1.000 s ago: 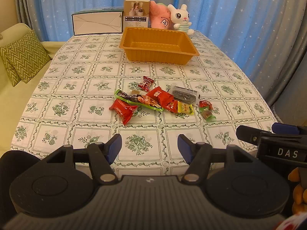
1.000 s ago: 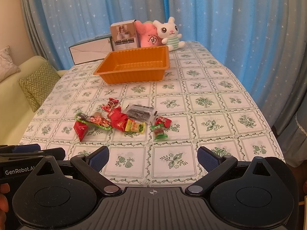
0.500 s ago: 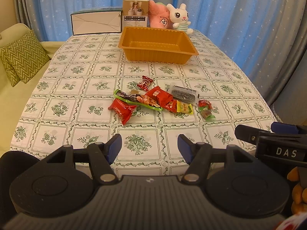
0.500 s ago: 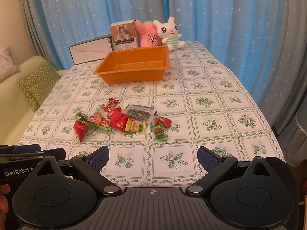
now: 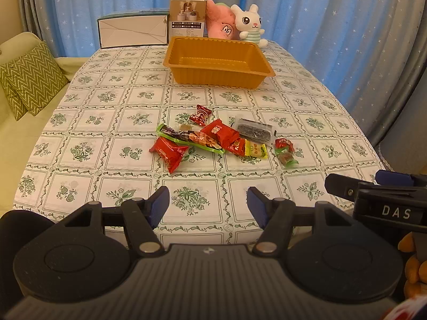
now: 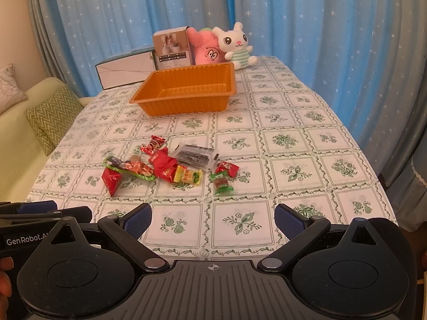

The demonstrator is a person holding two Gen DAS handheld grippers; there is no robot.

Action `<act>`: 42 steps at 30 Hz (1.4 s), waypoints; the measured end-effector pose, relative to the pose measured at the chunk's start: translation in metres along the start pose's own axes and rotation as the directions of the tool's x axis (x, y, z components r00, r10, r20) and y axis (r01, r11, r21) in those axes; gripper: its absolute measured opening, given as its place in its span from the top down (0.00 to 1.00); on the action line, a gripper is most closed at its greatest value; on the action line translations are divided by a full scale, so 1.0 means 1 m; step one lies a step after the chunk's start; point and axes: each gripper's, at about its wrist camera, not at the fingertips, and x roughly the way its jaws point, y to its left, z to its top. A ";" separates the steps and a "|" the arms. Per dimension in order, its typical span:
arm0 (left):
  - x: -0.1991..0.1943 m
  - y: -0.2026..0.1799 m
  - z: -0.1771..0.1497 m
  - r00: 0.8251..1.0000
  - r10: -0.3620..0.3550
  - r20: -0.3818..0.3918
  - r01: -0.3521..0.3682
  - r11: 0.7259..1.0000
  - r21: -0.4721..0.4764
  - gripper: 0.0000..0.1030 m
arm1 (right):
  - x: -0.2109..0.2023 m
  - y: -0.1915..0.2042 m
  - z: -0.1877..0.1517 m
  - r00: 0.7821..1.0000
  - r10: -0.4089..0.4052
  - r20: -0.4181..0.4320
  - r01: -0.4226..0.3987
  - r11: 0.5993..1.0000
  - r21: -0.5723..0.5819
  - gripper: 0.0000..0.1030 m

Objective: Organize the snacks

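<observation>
Several wrapped snacks lie in a loose pile mid-table: a red packet (image 5: pixel 168 151), a long green-edged bar (image 5: pixel 190 138), a dark clear-wrapped pack (image 5: pixel 254 130) and a small green-and-red candy (image 5: pixel 285 151). The pile also shows in the right wrist view (image 6: pixel 165 166). An empty orange tray (image 5: pixel 217 62) stands beyond it, also seen in the right wrist view (image 6: pixel 186 90). My left gripper (image 5: pixel 208 206) is open and empty above the table's near edge. My right gripper (image 6: pixel 213 221) is open wider, also empty, to the right of the left one.
A white box (image 5: pixel 132 30), a small carton (image 5: pixel 188 17), a pink plush (image 5: pixel 220 25) and a white bunny plush (image 5: pixel 249 25) stand behind the tray. A sofa with a chevron cushion (image 5: pixel 29 80) is left of the table. Blue curtains (image 6: pixel 333 26) hang behind and to the right.
Both grippers stay open and almost still. The left wrist view has drifted very slightly; the snacks and tray have not moved.
</observation>
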 end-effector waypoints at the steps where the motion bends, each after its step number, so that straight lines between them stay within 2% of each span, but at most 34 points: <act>1: 0.000 0.000 0.000 1.000 0.000 0.000 0.000 1.000 0.000 0.40 | 0.000 0.000 0.000 1.000 -0.001 0.000 0.001 1.000 0.000 0.05; 13: 0.002 0.000 -0.001 1.000 -0.013 -0.004 0.013 1.000 -0.006 0.40 | 0.002 -0.001 -0.001 1.000 0.001 0.003 -0.001 1.000 0.008 0.05; 19: 0.007 0.012 0.002 1.000 -0.020 -0.010 0.020 0.999 -0.031 0.40 | 0.010 -0.007 -0.003 1.000 -0.004 0.013 0.004 1.000 0.027 0.04; 24: 0.023 0.028 0.007 0.999 -0.017 -0.030 0.016 0.998 -0.064 0.40 | 0.026 -0.013 -0.002 1.000 0.000 0.024 -0.001 0.999 0.035 0.05; 29: 0.047 0.042 0.009 0.998 0.006 -0.055 -0.010 0.997 -0.074 0.43 | 0.044 -0.018 0.000 0.998 0.046 0.048 -0.048 0.998 0.040 0.05; 30: 0.054 0.045 0.010 0.998 0.010 -0.061 -0.015 0.997 -0.079 0.43 | 0.049 -0.019 0.001 0.998 0.050 0.048 -0.052 0.998 0.039 0.06; 32: 0.064 0.050 0.012 0.998 0.013 -0.067 -0.019 0.996 -0.089 0.43 | 0.060 -0.020 0.002 0.998 0.056 0.033 -0.057 0.998 0.037 0.21; 33: 0.070 0.053 0.013 0.998 0.012 -0.065 -0.019 0.995 -0.100 0.44 | 0.067 -0.020 0.003 0.998 0.058 0.020 -0.059 0.998 0.038 0.22; 38: 0.097 0.069 0.025 0.999 -0.028 -0.046 0.018 0.978 -0.207 0.47 | 0.093 -0.025 0.004 0.998 0.056 -0.006 -0.056 0.998 0.037 0.24; 42: 0.118 0.076 0.035 0.999 -0.029 -0.027 0.021 0.965 -0.262 0.48 | 0.111 -0.029 0.006 0.999 0.045 -0.027 -0.044 0.998 0.043 0.24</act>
